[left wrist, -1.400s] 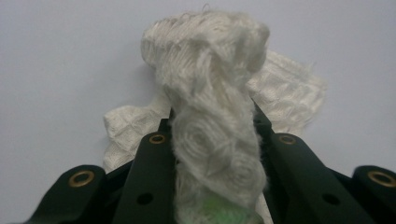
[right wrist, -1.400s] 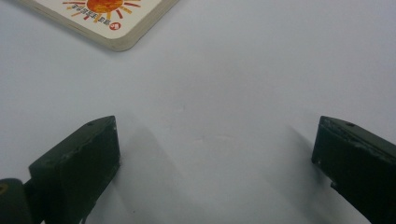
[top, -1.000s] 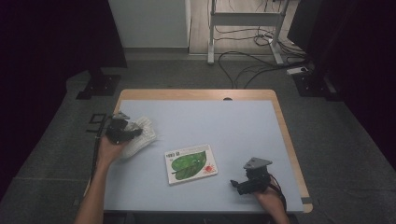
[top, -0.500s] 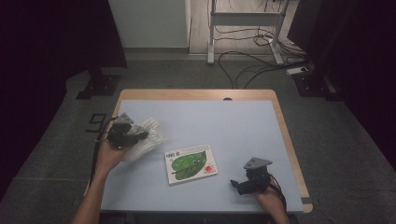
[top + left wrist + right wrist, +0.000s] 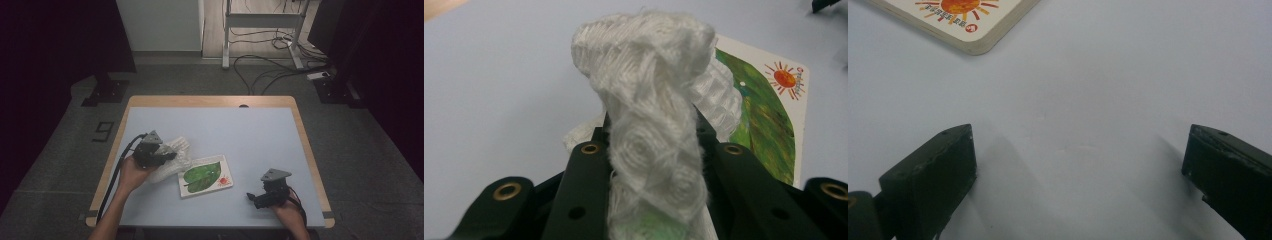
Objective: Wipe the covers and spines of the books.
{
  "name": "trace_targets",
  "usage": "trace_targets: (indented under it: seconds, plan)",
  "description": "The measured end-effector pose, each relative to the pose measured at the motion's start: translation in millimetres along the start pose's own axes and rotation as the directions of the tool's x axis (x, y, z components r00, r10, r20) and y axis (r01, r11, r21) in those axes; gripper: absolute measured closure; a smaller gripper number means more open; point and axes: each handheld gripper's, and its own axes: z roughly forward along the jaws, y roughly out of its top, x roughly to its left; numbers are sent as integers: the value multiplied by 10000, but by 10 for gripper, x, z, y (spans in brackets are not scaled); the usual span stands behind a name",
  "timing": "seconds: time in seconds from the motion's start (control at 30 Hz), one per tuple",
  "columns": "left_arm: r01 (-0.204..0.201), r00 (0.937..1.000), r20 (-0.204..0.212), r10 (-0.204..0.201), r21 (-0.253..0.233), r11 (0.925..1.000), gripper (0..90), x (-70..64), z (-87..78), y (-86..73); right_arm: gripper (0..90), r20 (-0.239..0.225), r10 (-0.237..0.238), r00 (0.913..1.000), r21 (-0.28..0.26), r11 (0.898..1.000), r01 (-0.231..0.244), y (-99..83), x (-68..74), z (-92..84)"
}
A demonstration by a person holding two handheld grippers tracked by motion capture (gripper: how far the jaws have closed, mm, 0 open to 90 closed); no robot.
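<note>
My left gripper (image 5: 167, 156) is shut on a white knitted cloth (image 5: 175, 159), which bunches up between its jaws (image 5: 651, 150) and trails onto the table. Just right of it lies a board book (image 5: 206, 175) with a green leaf and an orange sun on its cover (image 5: 769, 107). My right gripper (image 5: 251, 198) rests near the table's front right, its jaws spread wide with nothing between them (image 5: 1078, 165). A corner of the book (image 5: 960, 22) lies a little ahead of the right gripper, apart from it.
The light blue tabletop (image 5: 240, 130) has a wooden rim (image 5: 210, 101). Beyond the far edge are a metal stand's legs (image 5: 260, 35) and cables (image 5: 265, 62) on the grey floor. Dark curtains hang at both sides.
My left gripper has carried the white cloth toward the right and nearer the front, up to the book's left edge. The right gripper has stayed where it was.
</note>
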Motion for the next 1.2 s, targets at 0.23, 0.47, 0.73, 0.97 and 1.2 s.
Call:
trace_targets:
  seconds: [0.23,0.47,0.73,0.97,1.2]
  plan:
    - [57,9997,225,-62,209,9998,703,-55,221,-80,4,-4,3,10000,-2,10000,-3,0,0,0]
    - [-77,9998,191,65,621,9980,702,-122,429,-136,4,-8,5,10000,-1,10000,-5,0,0,0]
    - [-10,9996,272,-8,638,9980,705,-146,561,-147,4,-21,11,10000,14,10000,-11,1,-1,0]
    - [-97,9993,378,76,562,9984,707,-214,674,-63,4,-20,9,10000,14,10000,-9,1,-1,0]
    - [-262,9986,471,230,674,9974,707,-276,787,53,4,-22,7,10000,14,10000,-7,0,-2,0]
